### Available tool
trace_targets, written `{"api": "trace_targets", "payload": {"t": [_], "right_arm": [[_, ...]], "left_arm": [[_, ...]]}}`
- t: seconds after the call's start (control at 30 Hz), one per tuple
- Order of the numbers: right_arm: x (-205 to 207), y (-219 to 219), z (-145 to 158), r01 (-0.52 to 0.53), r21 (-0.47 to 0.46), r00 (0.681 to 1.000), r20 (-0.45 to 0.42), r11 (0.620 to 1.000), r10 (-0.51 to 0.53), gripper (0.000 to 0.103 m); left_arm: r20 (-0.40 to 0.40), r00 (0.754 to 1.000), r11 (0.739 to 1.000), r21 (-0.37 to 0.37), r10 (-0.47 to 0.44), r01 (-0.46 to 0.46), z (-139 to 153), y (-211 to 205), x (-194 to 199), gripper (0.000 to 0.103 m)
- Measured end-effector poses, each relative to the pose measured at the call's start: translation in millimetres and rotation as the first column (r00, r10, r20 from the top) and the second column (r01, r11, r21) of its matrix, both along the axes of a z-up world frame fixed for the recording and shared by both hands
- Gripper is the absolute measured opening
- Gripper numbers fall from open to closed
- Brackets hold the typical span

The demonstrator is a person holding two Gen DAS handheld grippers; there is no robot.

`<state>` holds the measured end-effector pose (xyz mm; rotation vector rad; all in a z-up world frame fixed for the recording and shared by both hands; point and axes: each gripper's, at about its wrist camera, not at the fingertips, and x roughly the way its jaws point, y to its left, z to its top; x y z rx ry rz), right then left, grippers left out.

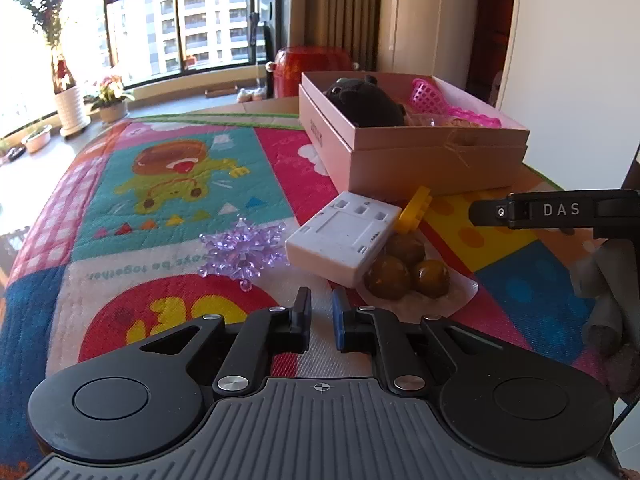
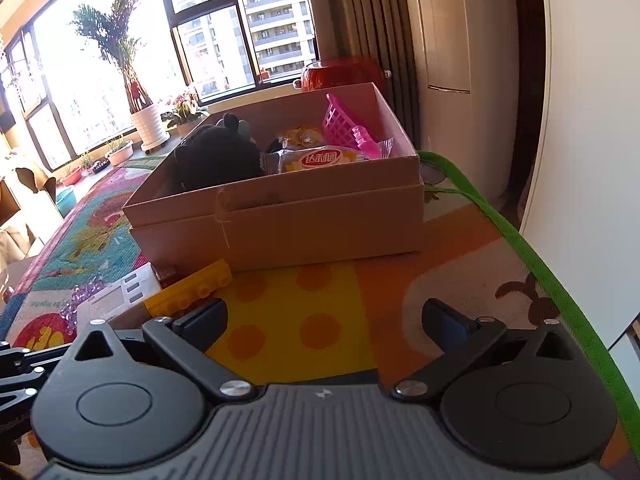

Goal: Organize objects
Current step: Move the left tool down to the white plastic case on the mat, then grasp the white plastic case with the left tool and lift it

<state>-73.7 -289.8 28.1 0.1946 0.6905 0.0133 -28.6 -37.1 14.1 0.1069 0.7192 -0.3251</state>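
Note:
A pink cardboard box (image 1: 432, 160) stands on the colourful mat and holds a black plush toy (image 1: 364, 102), a pink plastic basket (image 1: 430, 96) and snack packets (image 2: 324, 158). In front of it lie a white plastic case (image 1: 340, 238), a yellow toy brick (image 1: 416, 210), three brown balls in a clear packet (image 1: 408, 272) and a purple crystal snowflake (image 1: 244, 250). My left gripper (image 1: 321, 320) hovers just short of the white case, jaws nearly closed and empty. My right gripper (image 2: 326, 320) is open and empty, facing the box (image 2: 280, 224) over the mat, with the brick (image 2: 188, 294) at its left finger.
The mat (image 1: 168, 184) covers the table, with a green edge (image 2: 520, 240) at the right by a white wall. A red stool (image 1: 312, 64) stands behind the box. Potted plants (image 1: 68, 96) line the window. The right gripper's body (image 1: 552, 210) shows at the right of the left view.

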Motion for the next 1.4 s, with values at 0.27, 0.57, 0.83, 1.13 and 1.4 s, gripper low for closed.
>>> {"api": "trace_targets", "payload": {"t": [0.27, 0.57, 0.83, 1.13, 1.4], "right_arm": [[2, 5, -1, -0.003, -0.037, 1.000, -0.016, 0.999, 0.002, 0.103], [9, 20, -3, -0.024, -0.151, 0.998, -0.068, 0.988, 0.013, 0.103], [8, 19, -3, -0.035, -0.154, 0.997, -0.069, 0.988, 0.025, 0.103], [6, 17, -2, -0.038, -0.146, 0.998, -0.064, 0.989, 0.029, 0.103], [4, 13, -1, -0.033, -0.119, 0.998, -0.051, 0.992, 0.027, 0.103]], "left_arm": [[0.009, 0.998, 0.997, -0.040, -0.064, 0.064, -2, 4, -3, 0.036], [0.002, 0.986, 0.986, -0.023, -0.165, 0.165, -3, -7, 0, 0.060], [0.011, 0.987, 0.986, -0.026, -0.162, 0.163, -5, -7, -3, 0.061], [0.067, 0.978, 0.978, -0.066, -0.196, 0.200, 24, 2, -3, 0.059], [0.022, 0.972, 0.972, -0.003, -0.233, 0.233, 20, -19, 44, 0.059]]}}
